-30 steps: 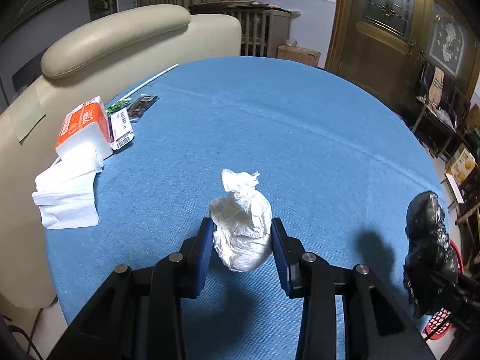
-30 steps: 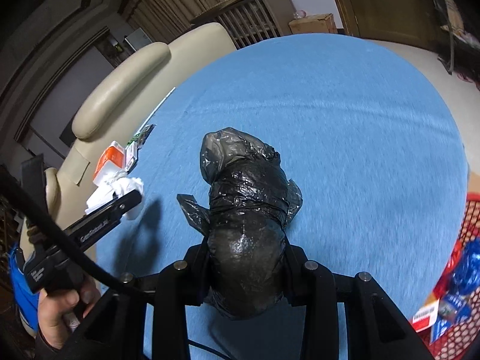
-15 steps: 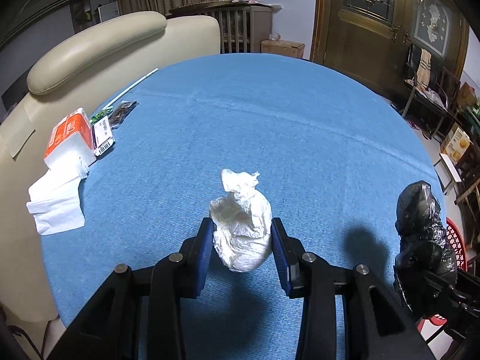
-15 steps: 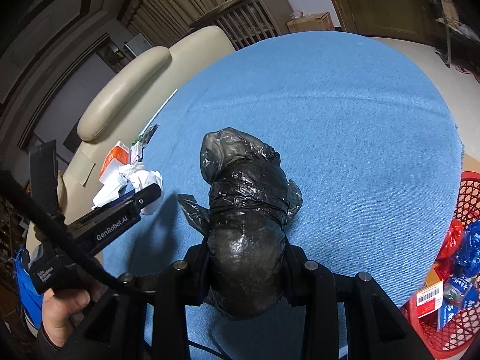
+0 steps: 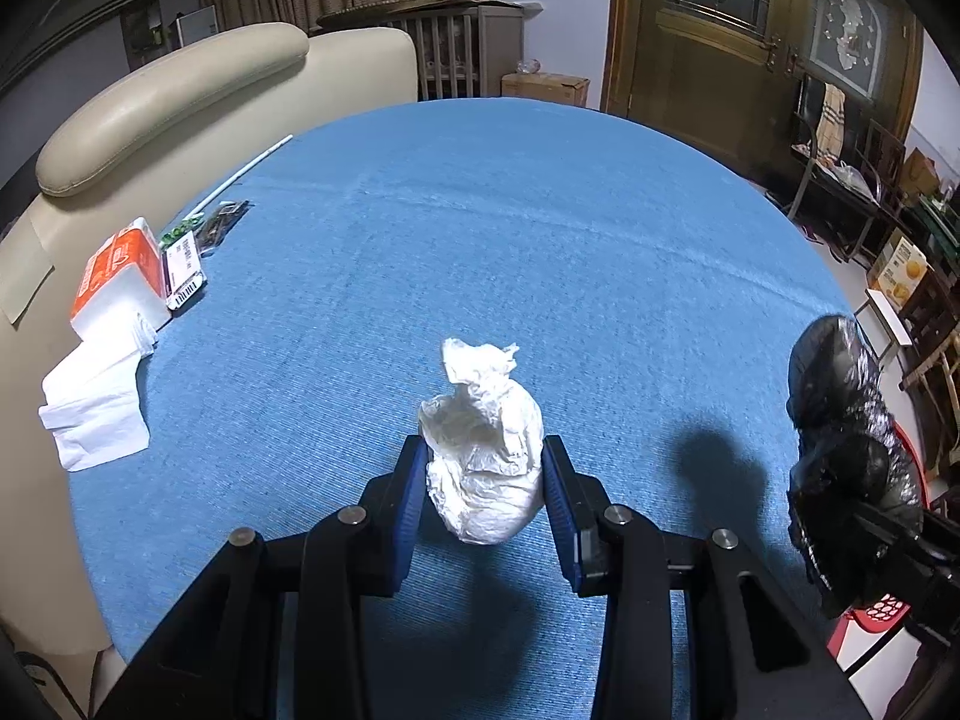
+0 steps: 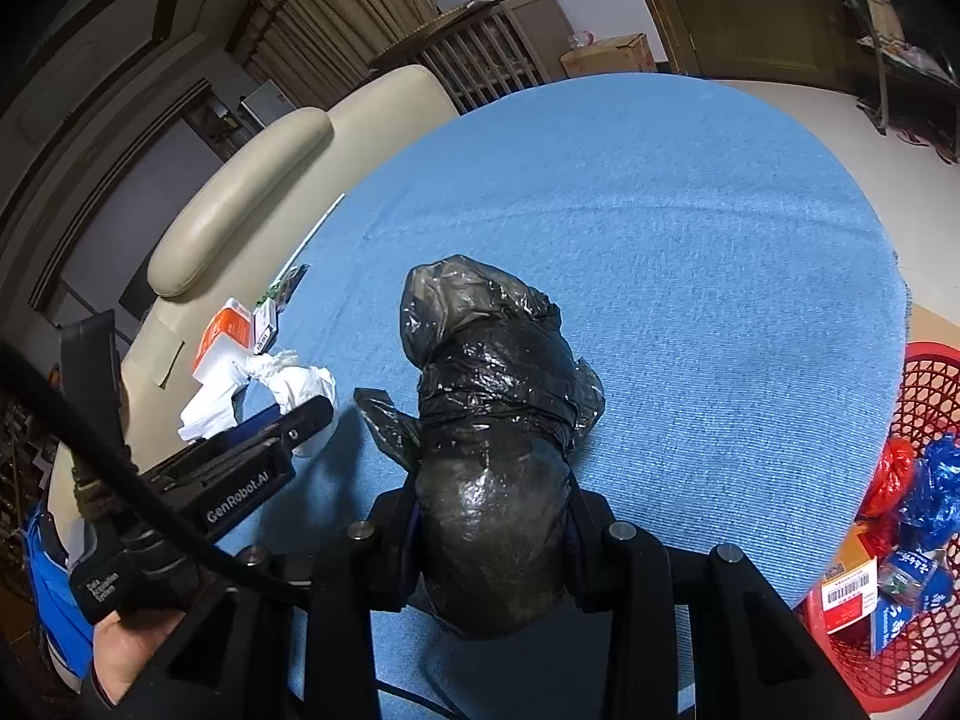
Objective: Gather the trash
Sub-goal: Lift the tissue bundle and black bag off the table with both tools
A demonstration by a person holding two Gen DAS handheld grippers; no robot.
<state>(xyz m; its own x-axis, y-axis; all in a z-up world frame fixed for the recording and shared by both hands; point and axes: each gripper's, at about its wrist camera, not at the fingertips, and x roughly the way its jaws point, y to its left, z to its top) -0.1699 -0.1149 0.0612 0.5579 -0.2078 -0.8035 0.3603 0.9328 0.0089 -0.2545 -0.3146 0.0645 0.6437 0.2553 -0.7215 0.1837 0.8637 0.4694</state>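
My left gripper (image 5: 483, 483) is shut on a crumpled white paper ball (image 5: 480, 456) and holds it above the blue table (image 5: 540, 252). My right gripper (image 6: 489, 516) is shut on a crumpled black plastic bag (image 6: 489, 420), also above the table. The black bag shows at the right edge of the left wrist view (image 5: 846, 456). The left gripper with the white ball (image 6: 300, 387) shows at the left of the right wrist view. A red mesh basket (image 6: 927, 384) holding wrappers and packets stands on the floor past the table's right edge.
An orange tissue pack (image 5: 120, 276) with loose white tissues (image 5: 96, 414) lies at the table's left edge, with small packets (image 5: 186, 270) and a white straw (image 5: 246, 171) behind. A cream sofa (image 5: 180, 90) stands left, wooden doors and chairs far right.
Both grippers have shifted right and back a little with their loads. The red basket has come further into the right wrist view. Both grips are unchanged.
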